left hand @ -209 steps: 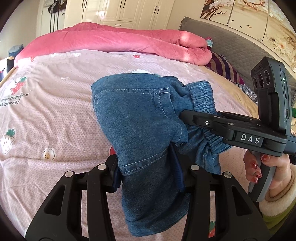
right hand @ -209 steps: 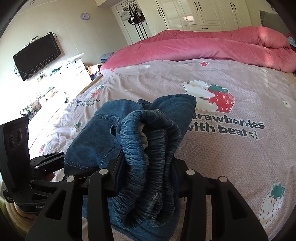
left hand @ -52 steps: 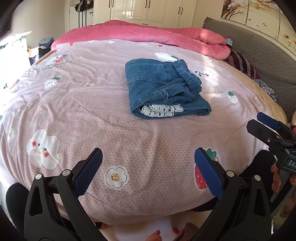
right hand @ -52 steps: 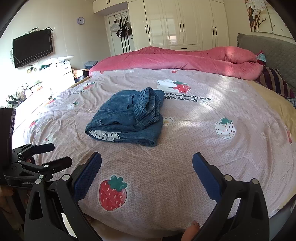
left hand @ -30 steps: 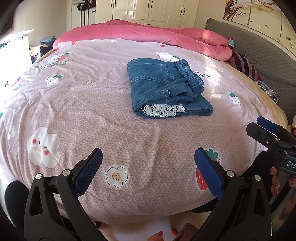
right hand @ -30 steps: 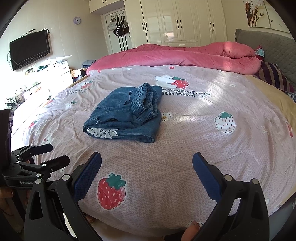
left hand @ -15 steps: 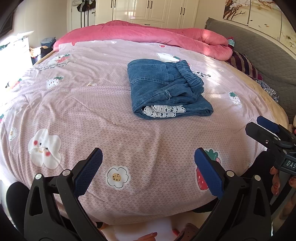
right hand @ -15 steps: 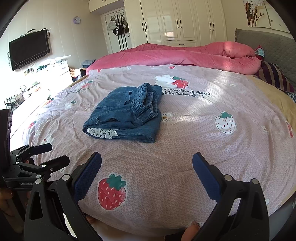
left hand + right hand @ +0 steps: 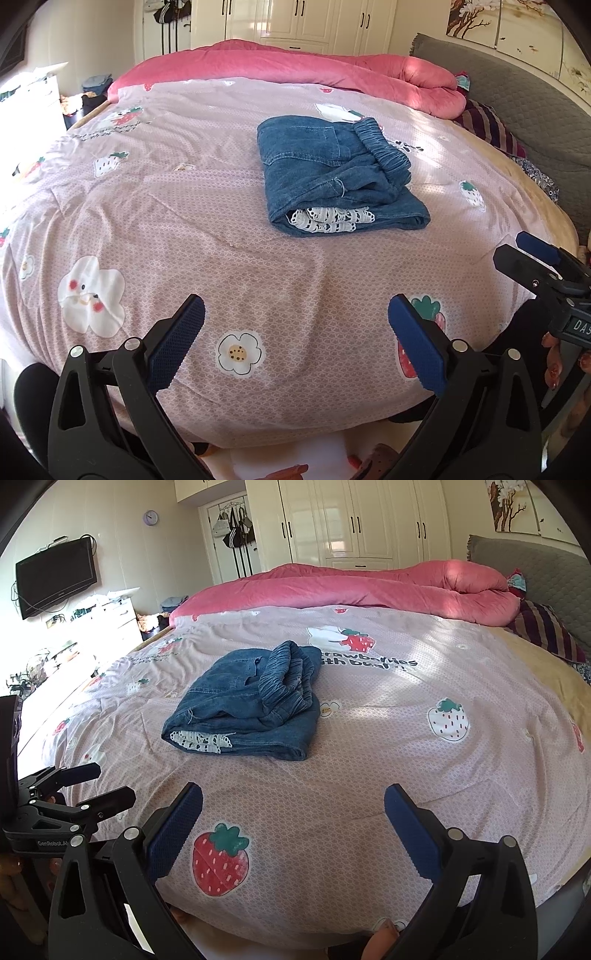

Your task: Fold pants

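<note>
The blue denim pants (image 9: 332,177) lie folded in a compact stack in the middle of the bed, white lace hem showing at the near edge and the elastic waistband on top. They also show in the right wrist view (image 9: 247,701). My left gripper (image 9: 295,332) is open and empty, held back at the near edge of the bed, well short of the pants. My right gripper (image 9: 291,819) is open and empty too, also at the bed's near edge. Each gripper shows in the other's view: the right one (image 9: 532,258) and the left one (image 9: 85,786).
The bed has a pink strawberry-print sheet (image 9: 184,206). A rolled pink duvet (image 9: 295,66) lies along the far side and a striped pillow (image 9: 546,631) by the grey headboard (image 9: 517,96). White wardrobes (image 9: 369,520) stand behind; a TV (image 9: 55,576) hangs at left.
Since seven seconds ago both grippers let go of the pants and pulled back to the bed's edge. Over the last second almost nothing has moved.
</note>
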Action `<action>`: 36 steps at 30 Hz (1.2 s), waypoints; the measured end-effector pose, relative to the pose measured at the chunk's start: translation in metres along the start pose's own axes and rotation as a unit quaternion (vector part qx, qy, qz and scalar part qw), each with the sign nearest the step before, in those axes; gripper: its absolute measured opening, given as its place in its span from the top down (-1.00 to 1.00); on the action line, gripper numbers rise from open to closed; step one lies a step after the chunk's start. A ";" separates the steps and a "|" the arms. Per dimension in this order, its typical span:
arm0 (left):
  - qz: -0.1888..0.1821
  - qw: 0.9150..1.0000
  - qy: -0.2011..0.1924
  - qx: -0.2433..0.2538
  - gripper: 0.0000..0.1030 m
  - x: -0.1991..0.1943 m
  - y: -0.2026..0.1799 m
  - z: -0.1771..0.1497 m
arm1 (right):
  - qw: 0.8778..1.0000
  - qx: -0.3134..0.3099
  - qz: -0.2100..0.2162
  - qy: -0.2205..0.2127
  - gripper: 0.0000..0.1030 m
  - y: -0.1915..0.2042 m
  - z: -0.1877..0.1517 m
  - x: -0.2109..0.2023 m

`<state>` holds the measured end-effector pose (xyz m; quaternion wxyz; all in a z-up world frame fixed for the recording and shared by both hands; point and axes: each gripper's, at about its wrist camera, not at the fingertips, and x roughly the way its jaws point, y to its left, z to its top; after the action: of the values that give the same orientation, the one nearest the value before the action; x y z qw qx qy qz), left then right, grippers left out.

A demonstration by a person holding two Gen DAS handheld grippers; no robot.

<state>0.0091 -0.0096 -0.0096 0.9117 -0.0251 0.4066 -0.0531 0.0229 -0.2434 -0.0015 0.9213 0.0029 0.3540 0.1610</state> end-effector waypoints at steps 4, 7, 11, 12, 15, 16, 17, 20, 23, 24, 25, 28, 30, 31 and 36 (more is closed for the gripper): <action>0.004 1.000 0.002 -0.002 -0.82 0.001 0.002 0.000 | 1.000 -0.001 -0.001 0.000 -0.91 0.000 0.000 0.000; 0.004 1.000 0.000 -0.004 -0.82 0.000 0.003 0.001 | 1.000 0.000 -0.002 0.002 -0.91 0.000 0.000 0.000; 0.005 1.000 -0.001 -0.005 -0.82 -0.001 0.003 0.001 | 1.000 0.001 -0.003 0.003 -0.91 0.000 -0.001 -0.001; 0.006 1.000 -0.001 -0.005 -0.82 0.000 0.004 0.001 | 1.000 0.002 -0.003 0.003 -0.91 0.000 0.000 0.000; 0.008 1.000 -0.002 -0.004 -0.82 -0.001 0.003 0.001 | 1.000 0.001 -0.003 0.003 -0.91 -0.001 0.000 0.000; 0.010 1.000 -0.002 -0.003 -0.82 -0.001 0.003 0.001 | 1.000 0.002 -0.003 0.003 -0.91 -0.001 0.000 0.000; 0.012 1.000 -0.001 -0.003 -0.81 0.000 0.003 0.001 | 1.000 0.002 -0.002 0.004 -0.91 -0.001 0.000 0.000; 0.014 1.000 0.002 0.000 -0.82 0.000 0.002 0.000 | 1.000 0.002 -0.003 0.004 -0.91 0.000 -0.001 0.000; 0.014 1.000 0.001 0.001 -0.82 0.000 0.002 0.000 | 1.000 0.001 -0.004 0.004 -0.91 -0.001 -0.001 0.000; 0.014 1.000 0.000 0.002 -0.82 0.000 0.002 0.000 | 1.000 0.001 -0.004 0.005 -0.91 -0.001 -0.001 0.000; 0.014 1.000 0.000 0.003 -0.82 0.000 0.001 0.000 | 1.000 0.000 -0.004 0.005 -0.91 -0.001 -0.001 0.000; 0.016 1.000 -0.001 0.004 -0.82 -0.001 0.001 0.000 | 1.000 -0.001 -0.006 0.004 -0.91 -0.001 -0.002 0.000; 0.018 1.000 -0.001 0.006 -0.82 -0.001 0.000 0.001 | 1.000 0.000 -0.007 0.004 -0.91 -0.001 -0.002 0.000; 0.019 1.000 -0.001 0.006 -0.82 -0.001 0.000 0.001 | 1.000 0.000 -0.007 0.005 -0.91 0.000 -0.002 0.001; 0.029 0.999 -0.002 0.015 -0.82 0.000 -0.003 0.001 | 1.000 0.001 -0.009 0.007 -0.91 -0.001 -0.003 0.002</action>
<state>0.0090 -0.0127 -0.0088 0.9139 0.0002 0.4046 -0.0330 0.0234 -0.2444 -0.0051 0.9202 -0.0006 0.3604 0.1528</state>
